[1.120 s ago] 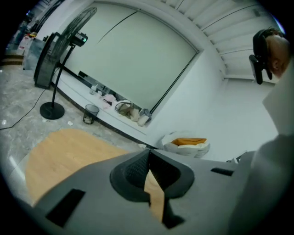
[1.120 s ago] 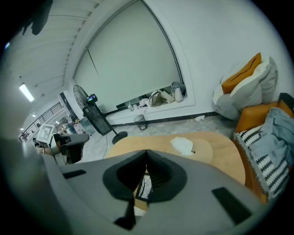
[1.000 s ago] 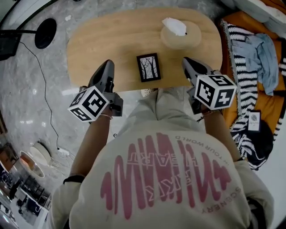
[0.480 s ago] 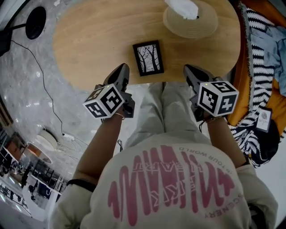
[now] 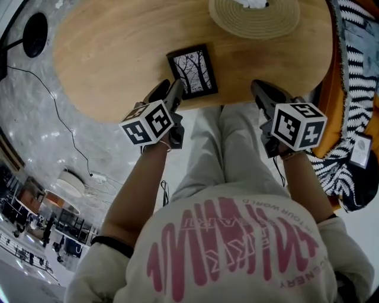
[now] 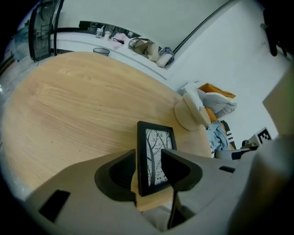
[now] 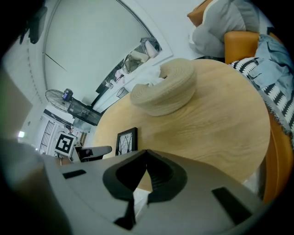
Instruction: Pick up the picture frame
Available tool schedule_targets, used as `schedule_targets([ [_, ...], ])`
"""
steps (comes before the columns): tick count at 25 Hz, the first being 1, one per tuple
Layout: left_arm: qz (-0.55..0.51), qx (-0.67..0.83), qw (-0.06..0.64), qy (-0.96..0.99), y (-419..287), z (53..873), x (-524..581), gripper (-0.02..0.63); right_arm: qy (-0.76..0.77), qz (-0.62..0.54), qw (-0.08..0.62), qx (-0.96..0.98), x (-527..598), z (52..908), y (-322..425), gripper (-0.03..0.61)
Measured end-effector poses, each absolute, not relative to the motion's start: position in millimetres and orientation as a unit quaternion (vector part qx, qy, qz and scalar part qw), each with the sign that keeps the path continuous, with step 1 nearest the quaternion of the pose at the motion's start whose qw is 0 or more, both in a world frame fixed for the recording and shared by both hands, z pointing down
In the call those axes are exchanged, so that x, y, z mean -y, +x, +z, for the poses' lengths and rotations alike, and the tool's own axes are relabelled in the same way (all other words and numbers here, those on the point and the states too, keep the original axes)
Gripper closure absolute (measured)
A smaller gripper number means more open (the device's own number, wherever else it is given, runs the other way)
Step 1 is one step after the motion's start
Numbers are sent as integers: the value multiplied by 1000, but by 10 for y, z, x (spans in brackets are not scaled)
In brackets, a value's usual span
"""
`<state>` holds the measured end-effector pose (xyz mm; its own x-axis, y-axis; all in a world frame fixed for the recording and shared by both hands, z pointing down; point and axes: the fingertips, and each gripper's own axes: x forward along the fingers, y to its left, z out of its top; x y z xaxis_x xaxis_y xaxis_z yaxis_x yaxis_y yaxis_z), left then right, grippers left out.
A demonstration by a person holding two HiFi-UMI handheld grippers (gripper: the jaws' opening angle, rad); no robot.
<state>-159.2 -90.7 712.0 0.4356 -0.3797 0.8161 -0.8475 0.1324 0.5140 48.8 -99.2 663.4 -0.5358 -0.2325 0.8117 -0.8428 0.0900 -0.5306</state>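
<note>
The picture frame, black-edged with a bare-tree print, lies flat near the front edge of the wooden table. My left gripper is at the frame's near left corner. In the left gripper view its jaws have just been opening and stand apart around the frame without pressing on it. My right gripper hangs over the table's front edge, to the right of the frame and apart from it. In the right gripper view its jaws meet at the tips with nothing between them, and the frame lies off to the left.
A round woven tissue holder sits at the far side of the table. An orange sofa with a striped blanket stands close on the right. A black lamp base and its cable lie on the marble floor at the left.
Both grippers have come down toward the table's front edge. The left one moved in to the frame's corner and its jaws went from shut to open. The right one stayed shut.
</note>
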Motion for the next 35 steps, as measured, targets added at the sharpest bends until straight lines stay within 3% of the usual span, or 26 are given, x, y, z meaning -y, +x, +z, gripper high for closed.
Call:
schedule_targets([
  [3,233,472,572,629,-1533,7285,874,437,392,555,276,680,959,6741,502,572],
  [17,340,465,533,620,-1501,7472,937,455,396,566,264,673,1047,6822,598,572],
  [35,280,487,543,625,-1504,7458,942,497,410,563,251,672,944,6634,724,572],
])
